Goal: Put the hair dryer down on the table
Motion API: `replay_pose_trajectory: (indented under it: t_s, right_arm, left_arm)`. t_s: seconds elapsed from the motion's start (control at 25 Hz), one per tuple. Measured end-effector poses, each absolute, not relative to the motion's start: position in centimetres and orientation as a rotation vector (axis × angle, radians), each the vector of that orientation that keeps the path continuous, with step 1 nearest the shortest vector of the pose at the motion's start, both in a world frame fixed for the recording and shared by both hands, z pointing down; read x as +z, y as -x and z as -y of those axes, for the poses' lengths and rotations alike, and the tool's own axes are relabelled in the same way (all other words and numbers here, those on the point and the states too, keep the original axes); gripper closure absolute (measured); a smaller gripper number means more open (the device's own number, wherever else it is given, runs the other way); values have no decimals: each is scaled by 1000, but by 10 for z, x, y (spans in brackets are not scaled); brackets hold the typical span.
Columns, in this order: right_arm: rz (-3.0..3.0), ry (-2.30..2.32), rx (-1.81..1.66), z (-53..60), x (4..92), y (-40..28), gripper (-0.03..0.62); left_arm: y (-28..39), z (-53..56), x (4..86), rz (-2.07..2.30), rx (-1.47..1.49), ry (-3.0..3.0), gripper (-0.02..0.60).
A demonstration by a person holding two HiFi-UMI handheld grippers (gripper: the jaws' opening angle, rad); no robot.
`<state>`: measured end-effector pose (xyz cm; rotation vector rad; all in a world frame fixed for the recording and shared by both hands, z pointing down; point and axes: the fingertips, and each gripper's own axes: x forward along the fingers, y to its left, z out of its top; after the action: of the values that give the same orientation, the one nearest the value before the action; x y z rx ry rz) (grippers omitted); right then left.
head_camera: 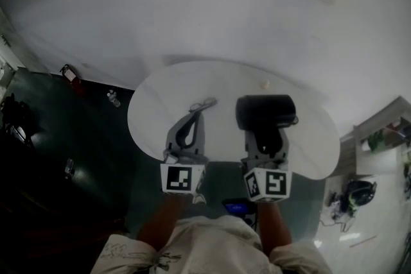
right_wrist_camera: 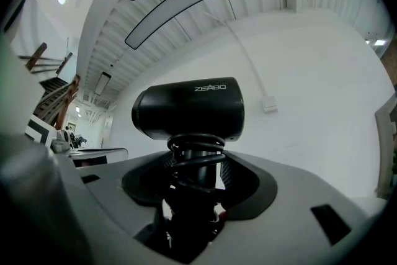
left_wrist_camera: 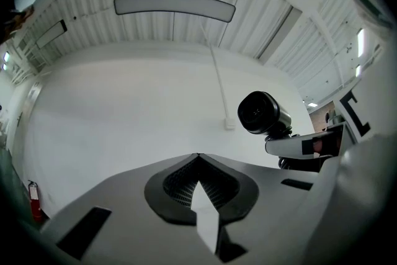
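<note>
While the head view shows the right gripper clamped on the handle of the black hair dryer over the round white table, a small pale object lies just beyond it. From the left gripper view, the left gripper has its jaws together on nothing, with the dryer off to the right and a red fire extinguisher low by the wall. Up close in the right gripper view, a coiled cord wraps the gripped handle and blocks the space between the jaws.

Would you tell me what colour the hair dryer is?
Black; the hair dryer shows best in the right gripper view.
</note>
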<state>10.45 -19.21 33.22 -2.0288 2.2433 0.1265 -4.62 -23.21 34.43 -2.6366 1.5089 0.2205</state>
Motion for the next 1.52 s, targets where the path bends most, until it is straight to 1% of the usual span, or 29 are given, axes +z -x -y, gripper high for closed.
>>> replay_pose_trajectory:
  t_s: [0.32, 0.88, 1.2, 1.52]
  right_arm:
    - [-2243, 2033, 107, 244, 341, -104, 359]
    - [-2349, 1951, 14, 357, 365, -167, 359]
    - [-2418, 1982, -354, 411, 437, -184, 359]
    - [-2555, 2125, -606, 441, 533, -186, 359]
  left_arm:
    - [40, 285, 351, -1493, 228, 2664, 584]
    - [-24, 371, 359, -1600, 191, 2577, 584]
    - [-37, 392, 367, -1686, 155, 2544, 584]
    - [-41, 399, 376, -1716, 111, 2534, 584]
